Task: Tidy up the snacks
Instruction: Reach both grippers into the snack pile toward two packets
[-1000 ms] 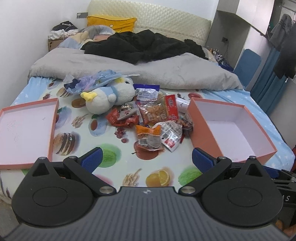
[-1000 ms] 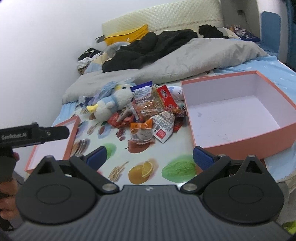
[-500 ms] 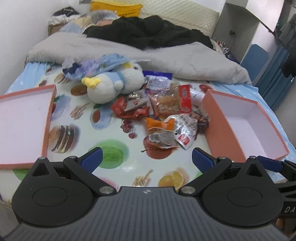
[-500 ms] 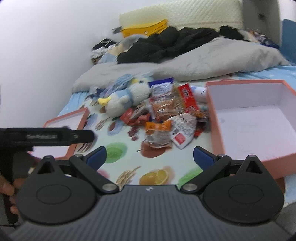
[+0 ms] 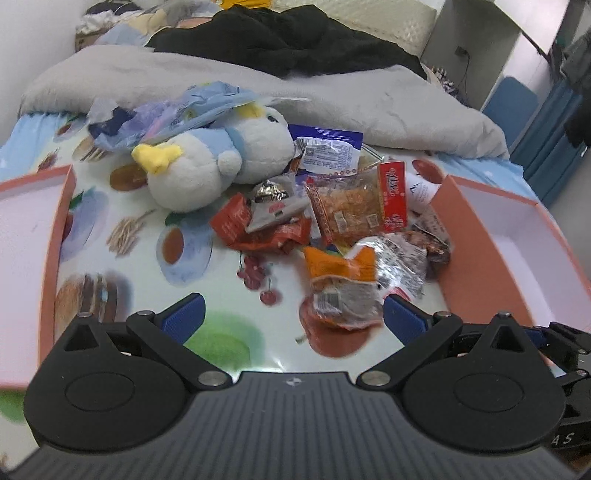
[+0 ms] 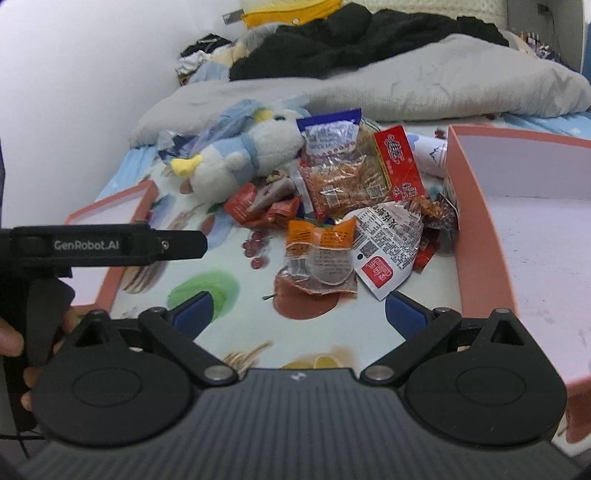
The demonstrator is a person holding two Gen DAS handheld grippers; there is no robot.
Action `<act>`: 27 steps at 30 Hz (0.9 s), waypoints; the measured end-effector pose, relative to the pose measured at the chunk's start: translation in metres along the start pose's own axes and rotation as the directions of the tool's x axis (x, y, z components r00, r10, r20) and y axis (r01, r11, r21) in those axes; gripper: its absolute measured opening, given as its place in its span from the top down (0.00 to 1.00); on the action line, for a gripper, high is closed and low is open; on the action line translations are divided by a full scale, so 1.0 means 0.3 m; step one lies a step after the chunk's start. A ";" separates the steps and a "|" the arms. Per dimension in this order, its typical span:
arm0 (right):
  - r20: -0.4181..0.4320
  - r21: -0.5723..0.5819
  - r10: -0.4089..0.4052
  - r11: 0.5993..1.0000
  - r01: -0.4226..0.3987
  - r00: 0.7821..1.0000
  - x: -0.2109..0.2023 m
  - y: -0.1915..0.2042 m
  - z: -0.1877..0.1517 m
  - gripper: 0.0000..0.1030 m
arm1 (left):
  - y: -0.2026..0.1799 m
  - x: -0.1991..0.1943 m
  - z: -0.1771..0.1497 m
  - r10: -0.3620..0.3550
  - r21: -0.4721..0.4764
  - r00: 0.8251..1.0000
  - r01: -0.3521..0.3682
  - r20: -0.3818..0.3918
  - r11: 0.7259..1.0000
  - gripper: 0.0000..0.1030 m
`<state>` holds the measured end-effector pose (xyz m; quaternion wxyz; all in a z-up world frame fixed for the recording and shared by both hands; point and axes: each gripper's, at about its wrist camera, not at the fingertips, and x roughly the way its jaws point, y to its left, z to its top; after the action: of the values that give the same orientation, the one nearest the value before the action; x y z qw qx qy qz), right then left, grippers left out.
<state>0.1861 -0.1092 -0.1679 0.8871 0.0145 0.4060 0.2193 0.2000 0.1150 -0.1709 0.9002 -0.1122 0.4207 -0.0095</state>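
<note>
A: What's carrying it all?

B: A bed (image 5: 229,343), sheet w/ printed food pics: cherries, burger, orange slice.

A: What's directly on it?

B: Centre: pile of snack packets (image 5: 354,221), overlapping. Plush penguin (image 5: 218,162) just beside them, far-left side, w/ a crumpled blue plastic bag (image 5: 177,114) on top of it. Open orange box (image 5: 517,236) at right, touching the packets. Orange lid (image 5: 55,236) at left, well apart from the pile.

A: Further back?

B: Grey duvet (image 5: 369,99) across the bed, black clothes (image 5: 280,40) on that. Yellow pillow (image 6: 291,13) at the headboard.
</note>
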 end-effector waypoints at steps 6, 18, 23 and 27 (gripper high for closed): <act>-0.019 -0.013 -0.010 1.000 0.010 1.000 0.131 -0.018 0.034 0.02 | 0.010 0.135 0.072 -0.013 0.064 1.000 0.014 -0.002 0.998 0.00; -0.034 -0.061 -0.026 0.998 0.024 0.999 0.388 -0.044 0.083 0.11 | 0.072 0.397 0.185 -0.042 0.075 0.999 0.043 -0.014 0.996 0.08; -0.035 -0.092 -0.038 0.995 0.034 0.999 0.454 -0.035 0.092 0.19 | 0.071 0.480 0.215 -0.044 0.088 0.999 0.044 -0.004 0.995 0.09; -0.070 -0.087 -0.038 0.996 0.032 0.997 0.500 -0.033 0.096 0.25 | 0.079 0.545 0.229 -0.055 0.070 0.998 0.055 -0.003 0.996 0.11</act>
<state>0.2967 -0.0536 -0.2577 0.8755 -0.0384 0.4277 0.2215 0.3559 0.1332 -0.2567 0.9028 -0.0923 0.4172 -0.0489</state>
